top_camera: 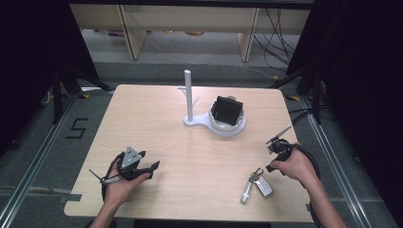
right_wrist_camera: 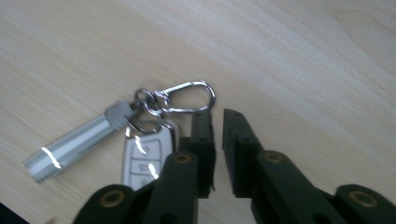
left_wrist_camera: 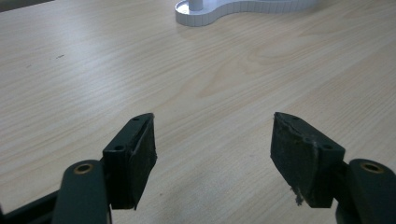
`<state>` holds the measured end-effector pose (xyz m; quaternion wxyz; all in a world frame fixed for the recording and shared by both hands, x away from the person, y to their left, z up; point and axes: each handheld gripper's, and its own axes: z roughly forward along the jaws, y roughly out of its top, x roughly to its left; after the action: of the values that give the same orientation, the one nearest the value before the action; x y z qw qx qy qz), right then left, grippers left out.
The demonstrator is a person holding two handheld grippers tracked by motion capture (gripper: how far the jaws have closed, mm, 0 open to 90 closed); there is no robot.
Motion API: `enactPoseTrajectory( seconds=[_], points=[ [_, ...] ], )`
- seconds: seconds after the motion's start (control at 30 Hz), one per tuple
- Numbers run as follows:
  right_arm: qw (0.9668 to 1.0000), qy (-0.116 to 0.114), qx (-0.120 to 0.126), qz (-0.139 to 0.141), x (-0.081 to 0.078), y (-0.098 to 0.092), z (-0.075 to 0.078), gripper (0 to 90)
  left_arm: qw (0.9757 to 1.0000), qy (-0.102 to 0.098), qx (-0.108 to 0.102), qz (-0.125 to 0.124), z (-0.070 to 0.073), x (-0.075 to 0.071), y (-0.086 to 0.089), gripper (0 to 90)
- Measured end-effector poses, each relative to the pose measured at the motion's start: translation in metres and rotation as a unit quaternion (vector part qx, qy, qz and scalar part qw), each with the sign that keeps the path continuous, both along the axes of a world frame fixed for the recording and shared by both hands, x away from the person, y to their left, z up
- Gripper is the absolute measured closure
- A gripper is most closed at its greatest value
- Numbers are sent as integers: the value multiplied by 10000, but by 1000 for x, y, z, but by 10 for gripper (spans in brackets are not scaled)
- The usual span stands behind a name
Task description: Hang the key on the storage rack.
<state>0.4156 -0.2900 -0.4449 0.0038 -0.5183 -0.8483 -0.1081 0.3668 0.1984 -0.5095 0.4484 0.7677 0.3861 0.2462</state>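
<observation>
A bunch of keys lies near the table's front right edge: a silver metal cylinder (top_camera: pixel 246 192) (right_wrist_camera: pixel 74 147), a white car key fob (top_camera: pixel 263 188) (right_wrist_camera: pixel 142 156) and a silver carabiner clip (right_wrist_camera: pixel 187 95) joined on a ring. My right gripper (top_camera: pixel 271 167) (right_wrist_camera: pixel 217 116) points down at it, jaws a narrow gap apart with nothing between them; its left jaw tip sits just beside the carabiner. My left gripper (top_camera: pixel 153 170) (left_wrist_camera: pixel 212 140) rests at the front left, jaws wide open over bare wood.
A white stand with an upright post (top_camera: pixel 188 95) and a flat base (left_wrist_camera: pixel 224 10) stands at the back middle of the wooden table (top_camera: pixel 190 156). A black box (top_camera: pixel 226 110) sits in the stand's round dish.
</observation>
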Motion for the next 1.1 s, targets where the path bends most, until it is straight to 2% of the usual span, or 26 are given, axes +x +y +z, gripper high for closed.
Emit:
enactPoseTrajectory(
  seconds=[0.03, 0.07, 0.1, 0.13, 0.17, 0.23, 0.3, 0.37, 0.47, 0.53, 0.57, 0.6, 0.63, 0.67, 0.7, 0.73, 0.77, 0.8, 0.83, 0.87, 0.9, 0.93, 0.97, 1.0, 1.07, 1.1],
  points=[
    [9999, -6, 103, -91, 1, 0, 0, 810, 10000, -5, 6, -10, 0, 0, 0, 307],
    [9992, 129, 215, -316, 2, 3, 1, 803, 10000, -4, 10, -18, 0, 0, 1, 307],
    [9989, 233, 227, -330, 5, 4, 0, 777, 10000, 2, 20, -18, 0, 0, 1, 307],
    [9989, 233, 227, -330, 5, 4, 0, 777, 10000, 12, -47, -35, -1, -1, 1, 307],
    [9976, 405, 301, -467, 10, 6, -4, 752, 10000, 18, -46, -35, -1, -1, 2, 307],
    [9972, 468, 349, -474, 13, 6, -6, 739, 10000, 5, -42, -13, -1, -1, 3, 307],
    [9955, 565, 347, -683, 16, 10, -10, 725, 10000, -28, -1, -3, -1, -2, 4, 306],
    [9939, 708, 398, -740, 20, 9, -12, 698, 10000, 6, -69, 22, -1, -2, 4, 307],
    [9930, 718, 454, -817, 21, 9, -17, 665, 10000, -8, -54, 7, -1, -1, 4, 307],
    [9932, 816, 396, -734, 23, 8, -18, 658, 10000, -27, 14, -9, -1, -1, 4, 307],
    [9932, 741, 374, -815, 22, 10, -21, 655, 10000, 2, -25, -21, -1, -2, 3, 307],
    [9900, 937, 398, -981, 21, 13, -20, 653, 10000, 4, -21, -17, -1, -2, 3, 307],
    [9934, 753, 404, -769, 22, 10, -23, 652, 10000, -7, 13, -11, -1, -2, 3, 307],
    [9954, 651, 405, -579, 24, 8, -25, 652, 10000, -24, 27, -20, 0, -2, 3, 306],
    [9936, 826, 384, -667, 24, 9, -23, 652, 10000, -32, 30, -22, 0, -2, 3, 306],
    [9936, 755, 366, -753, 23, 10, -24, 652, 10000, -32, 29, -18, 0, -2, 3, 307],
    [9935, 777, 342, -759, 24, 10, -24, 652, 10000, -37, 35, -22, 0, -2, 4, 307],
    [9946, 794, 257, -620, 26, 9, -24, 652, 10000, -30, 36, -22, 0, -2, 3, 307],
    [9946, 794, 257, -620, 26, 9, -24, 652, 10000, -21, 35, -21, 0, -2, 3, 307],
    [9920, 949, 306, -774, 26, 11, -26, 653, 10000, -18, 36, -21, -1, -2, 3, 306],
    [9920, 949, 306, -774, 26, 11, -26, 653, 10000, -18, 35, -24, -1, -2, 3, 306],
    [9939, 877, 220, -627, 28, 10, -27, 651, 10000, -11, 27, -19, -1, -2, 3, 306],
    [9946, 761, 286, -643, 28, 10, -29, 651, 10000, -8, 27, -9, -1, -2, 3, 306],
    [9919, 934, 230, -835, 28, 14, -27, 652, 10000, -15, 29, -6, 0, -2, 3, 306],
    [9921, 927, 206, -815, 28, 14, -27, 650, 10000, -28, 32, -9, 0, -2, 4, 306],
    [9928, 938, 205, -719, 28, 13, -27, 645, 10000, -31, 42, -14, 0, -2, 4, 306]
  ],
)
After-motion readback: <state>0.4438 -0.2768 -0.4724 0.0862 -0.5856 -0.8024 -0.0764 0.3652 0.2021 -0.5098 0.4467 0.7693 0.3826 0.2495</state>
